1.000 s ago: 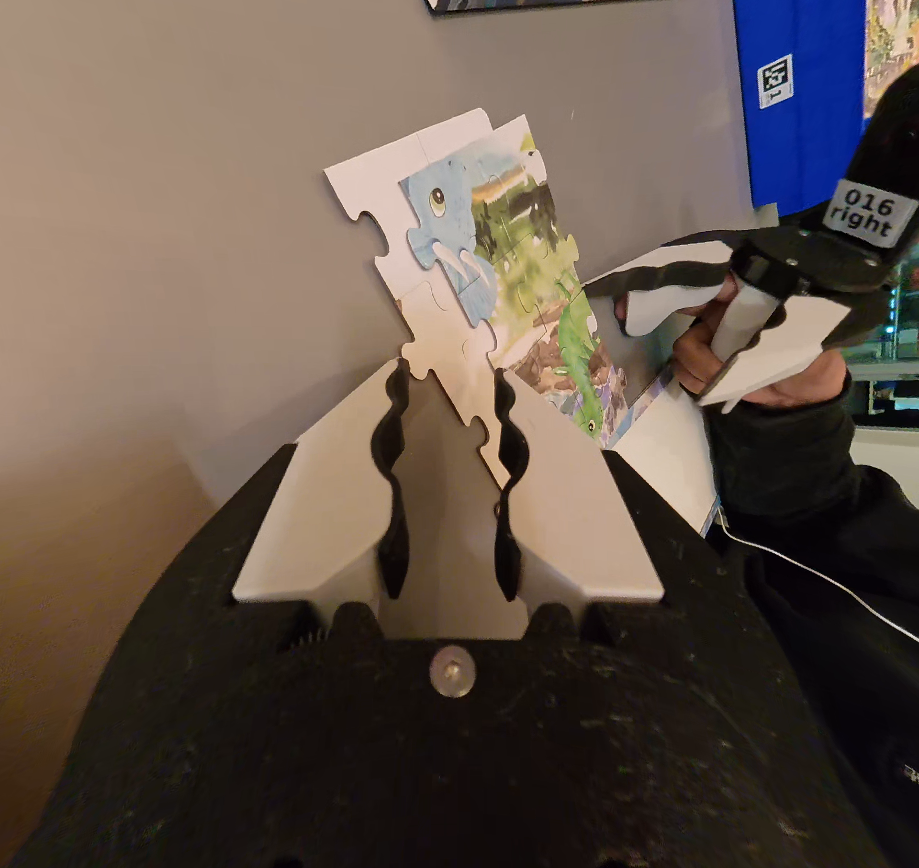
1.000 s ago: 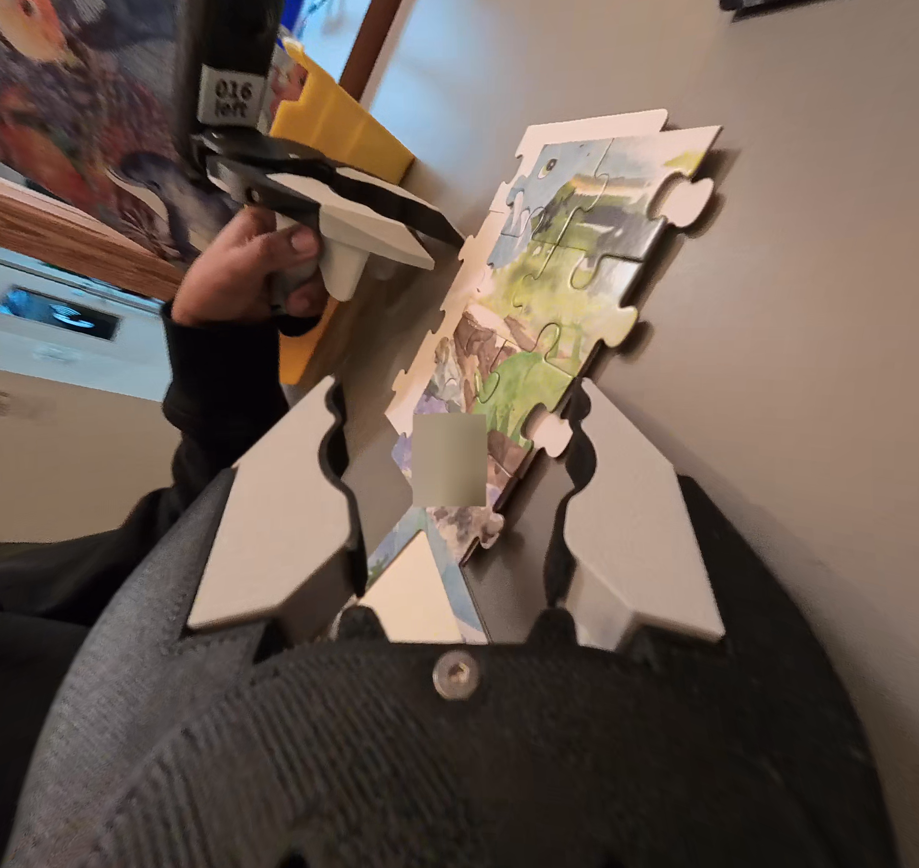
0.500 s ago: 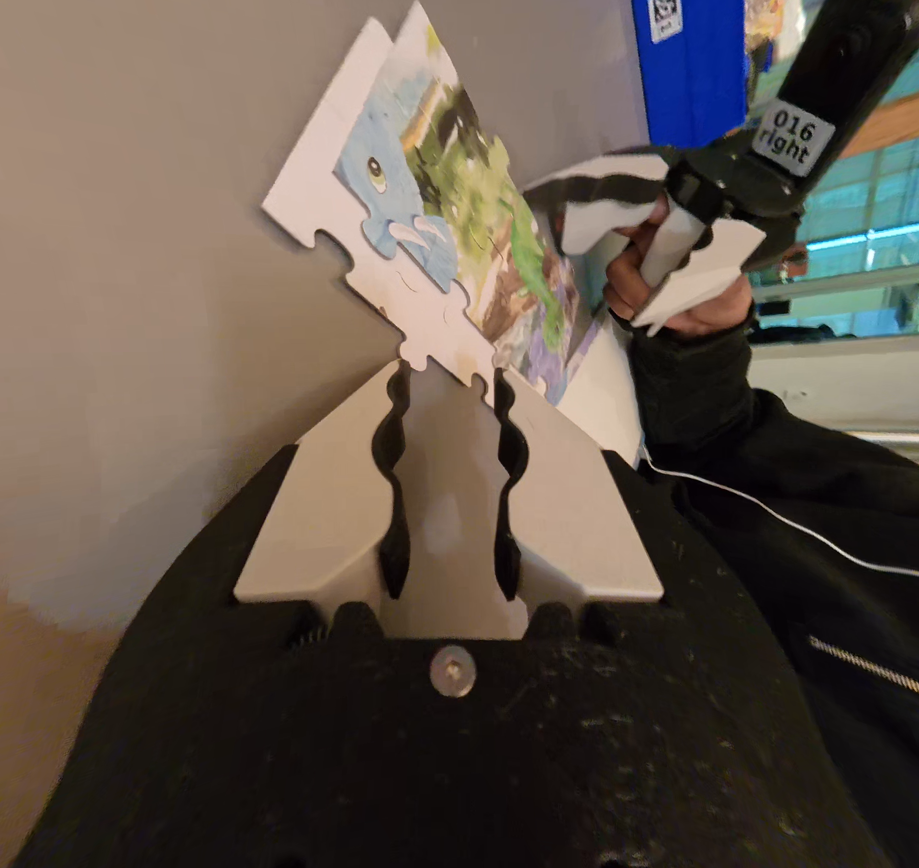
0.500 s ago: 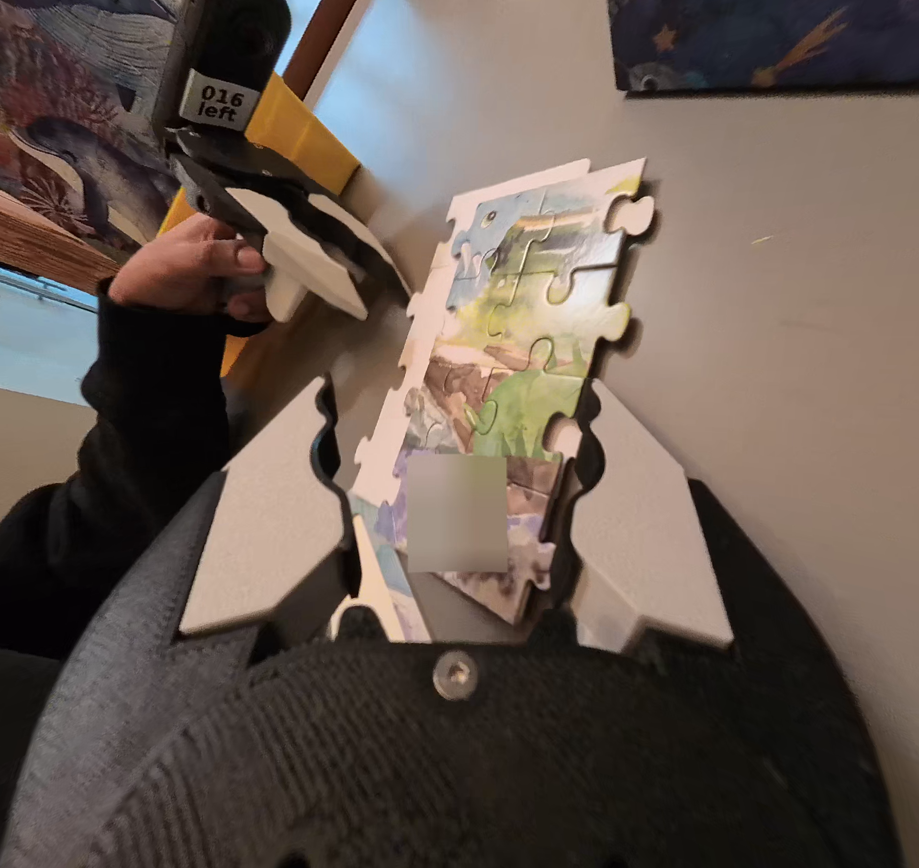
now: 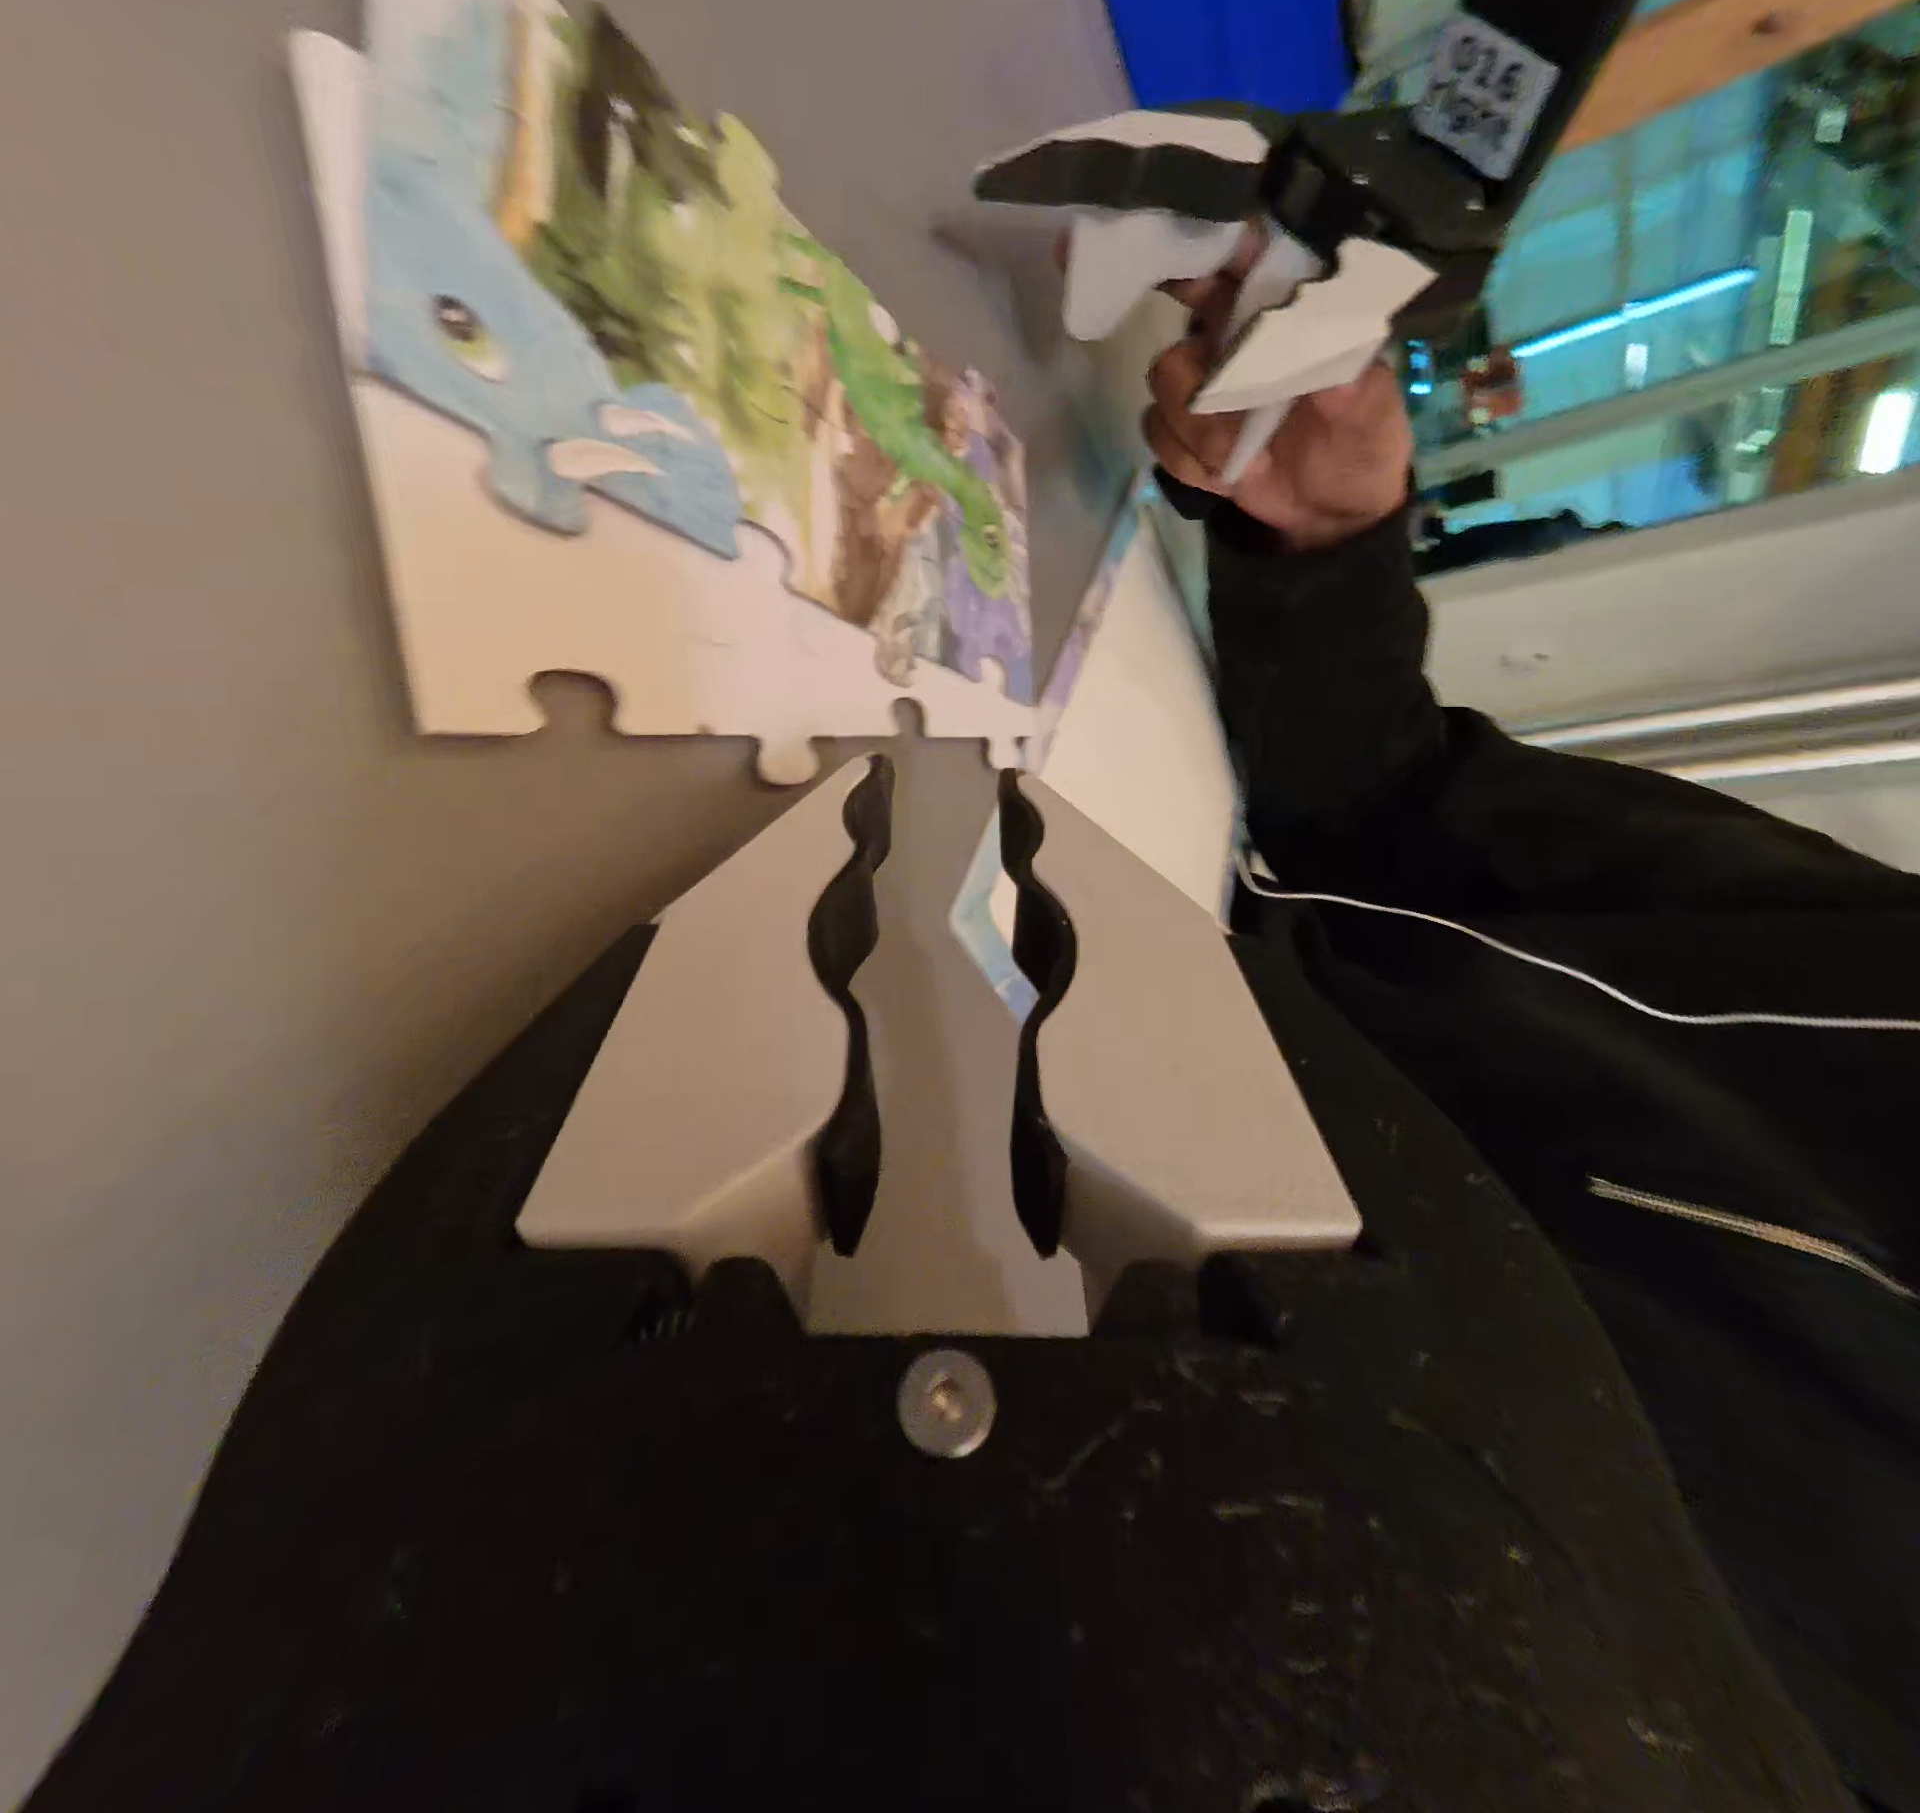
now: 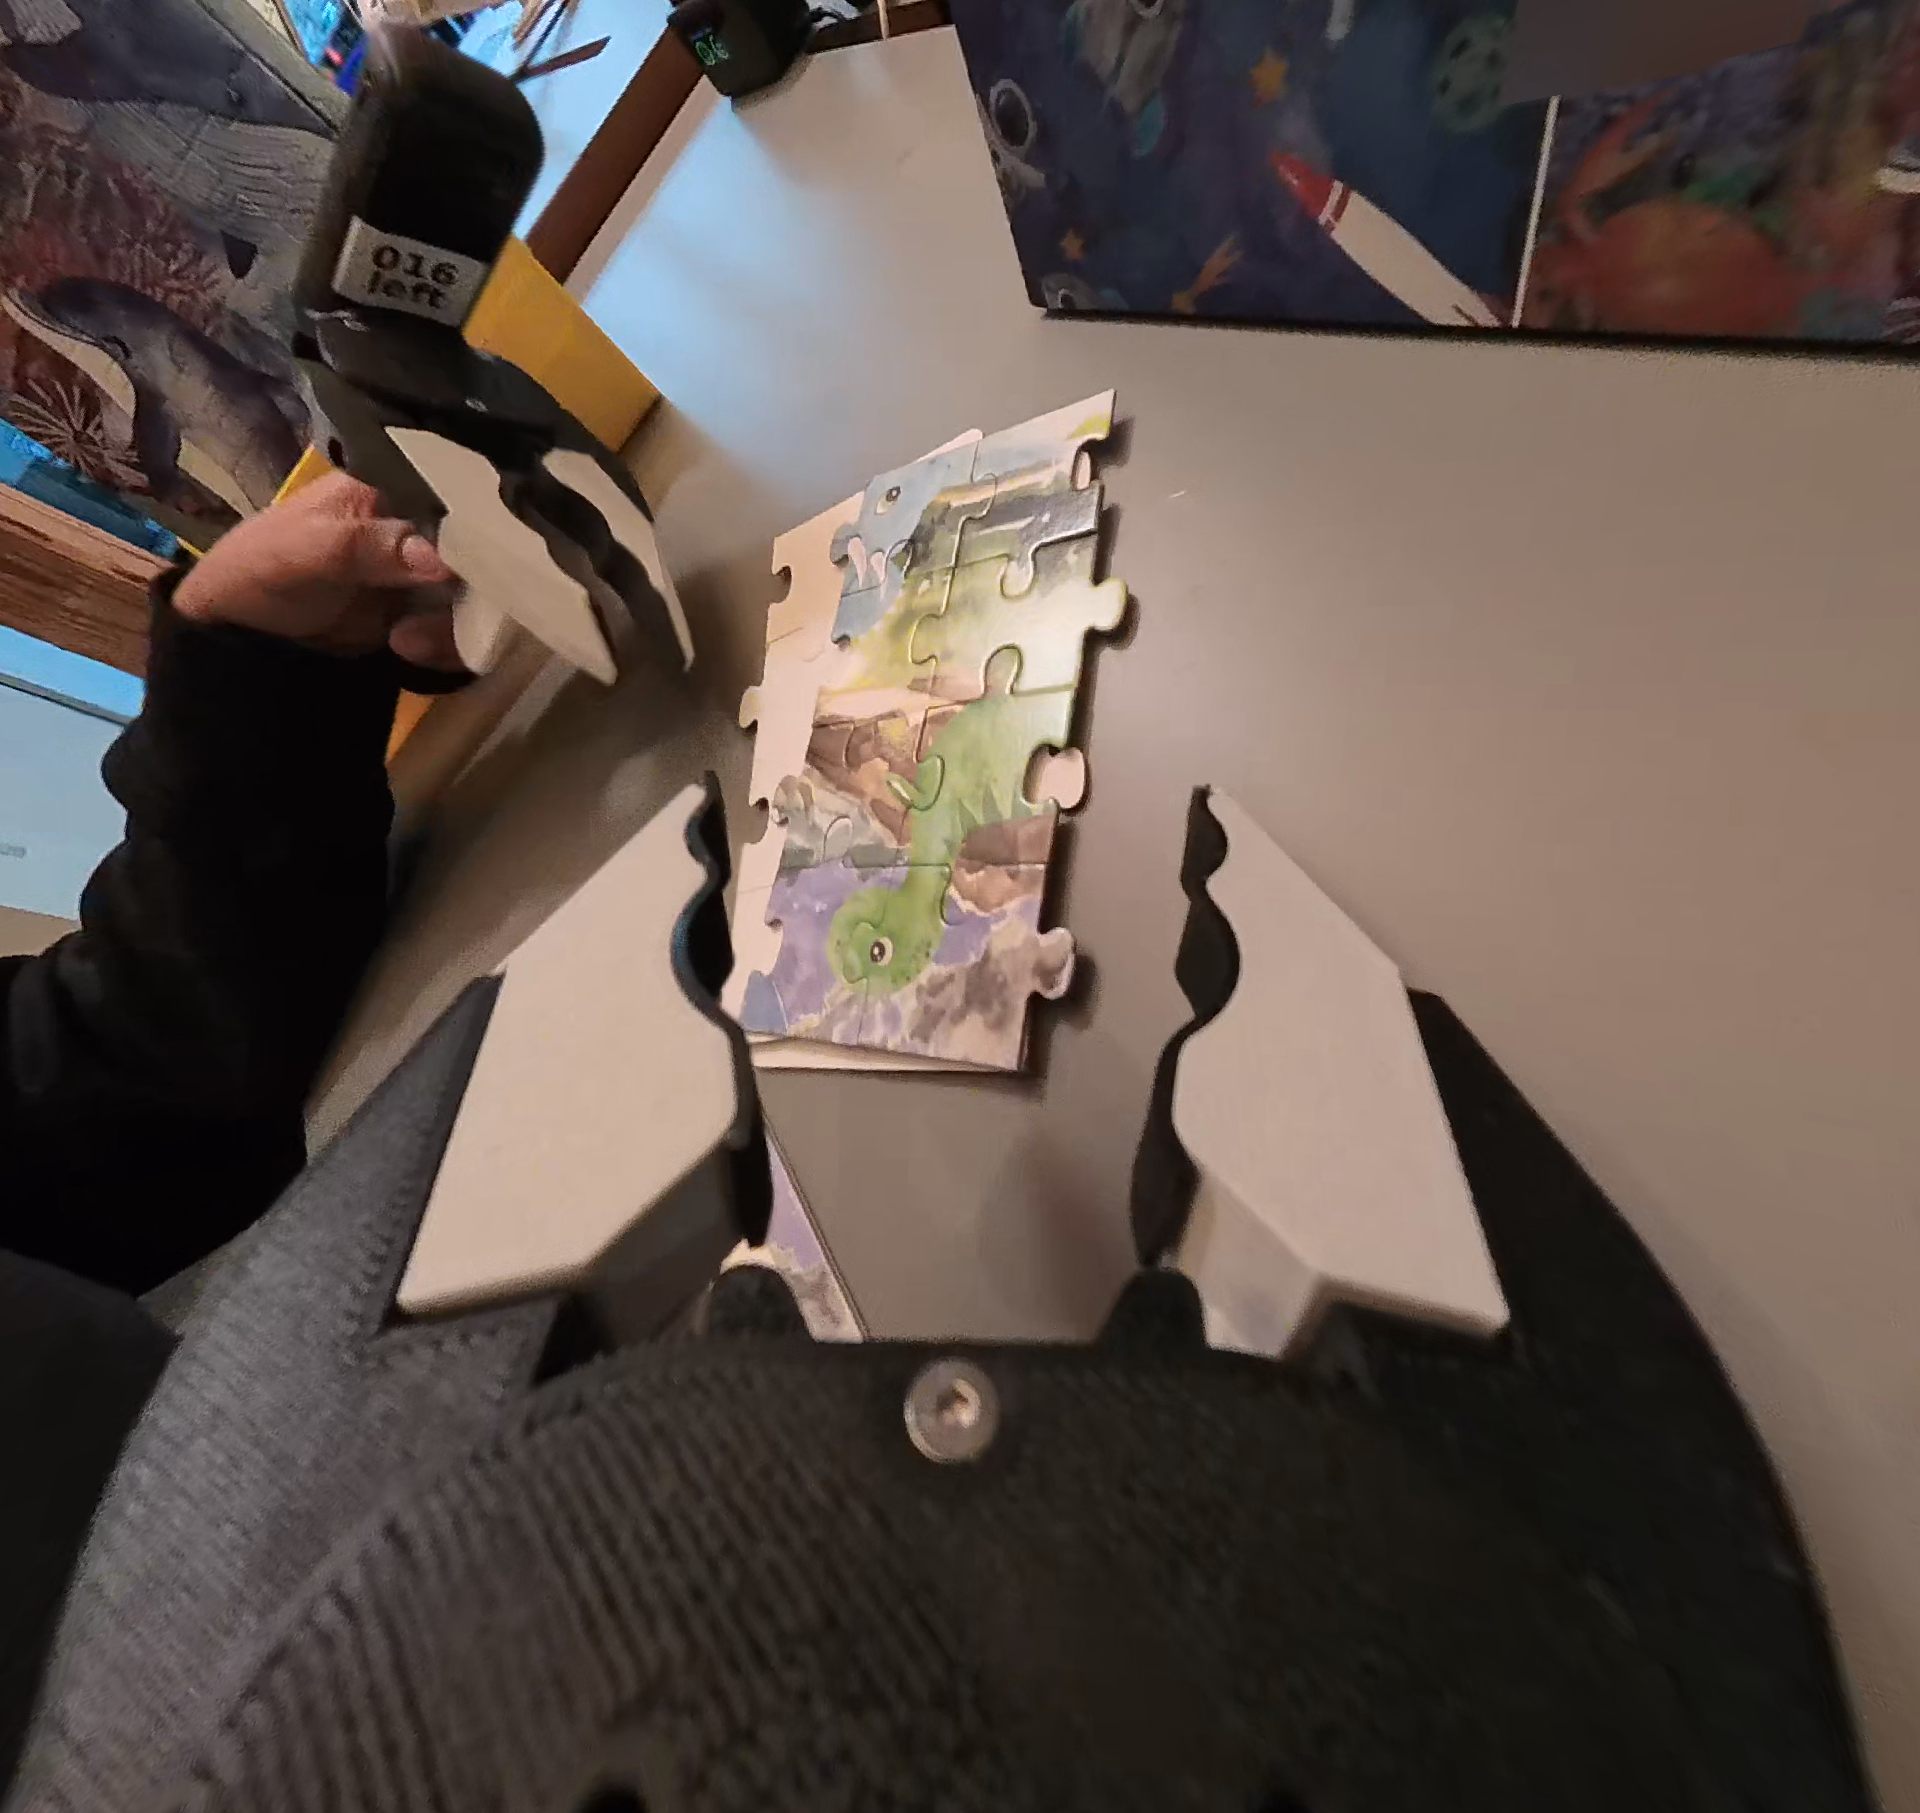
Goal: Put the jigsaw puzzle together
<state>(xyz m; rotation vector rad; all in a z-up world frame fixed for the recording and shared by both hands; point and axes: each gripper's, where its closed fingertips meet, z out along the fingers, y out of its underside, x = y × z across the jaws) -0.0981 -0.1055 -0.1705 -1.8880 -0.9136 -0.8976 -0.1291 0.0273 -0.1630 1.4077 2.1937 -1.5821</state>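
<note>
On the grey table (image 6: pixel 1455 724) we're looking at the left gripper (image 6: pixel 613 610) first, fingers nearly together, empty, hovering just left of the assembled puzzle section (image 6: pixel 935 745). The section is lying flat, several rows joined, outer tabs still waiting for pieces; no loose pieces showing. Right gripper (image 6: pixel 956 818) is hanging above its near end, fingers wide apart, empty. Space-print box (image 6: pixel 1351 153) is sitting behind, nothing blocking.
</note>
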